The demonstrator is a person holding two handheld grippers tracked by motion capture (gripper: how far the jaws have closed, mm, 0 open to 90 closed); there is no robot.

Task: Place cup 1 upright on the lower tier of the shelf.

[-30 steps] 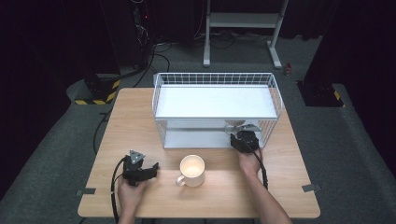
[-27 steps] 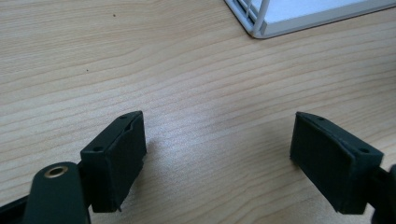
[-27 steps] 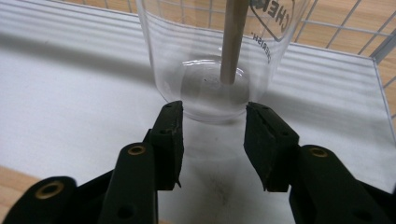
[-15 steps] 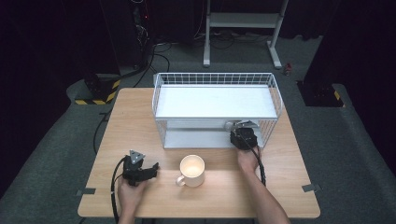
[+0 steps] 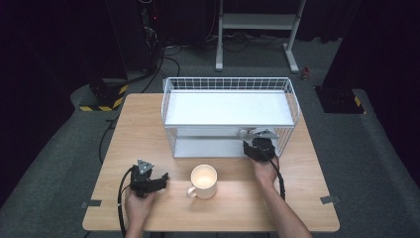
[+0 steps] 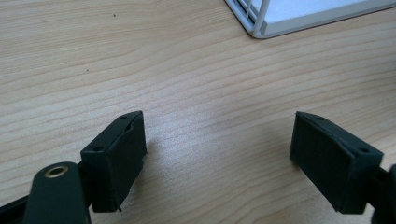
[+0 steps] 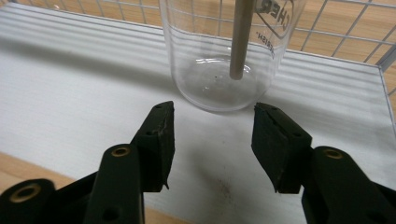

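Observation:
A clear glass beaker [image 7: 229, 56] with a wooden stick [image 7: 241, 37] in it stands on the white lower shelf [image 7: 70, 88] of a wire rack [image 5: 228, 84]. My right gripper [image 7: 212, 121] reaches into the rack's front right corner [image 5: 257, 144]. Its jaws have just been opening and now stand apart just short of the beaker, with nothing between them. My left gripper [image 6: 217, 135] rests open over bare table at the front left [image 5: 161, 178], with nothing between its jaws. A cream mug [image 5: 204, 181] stands between the two hands.
The wooden table [image 5: 143, 124] carries the white wire rack at the back, with an upper shelf [image 5: 228, 106] over the lower one. A rack corner [image 6: 261, 28] lies ahead of the left gripper. Cables trail from both grippers. Dark floor surrounds the table.

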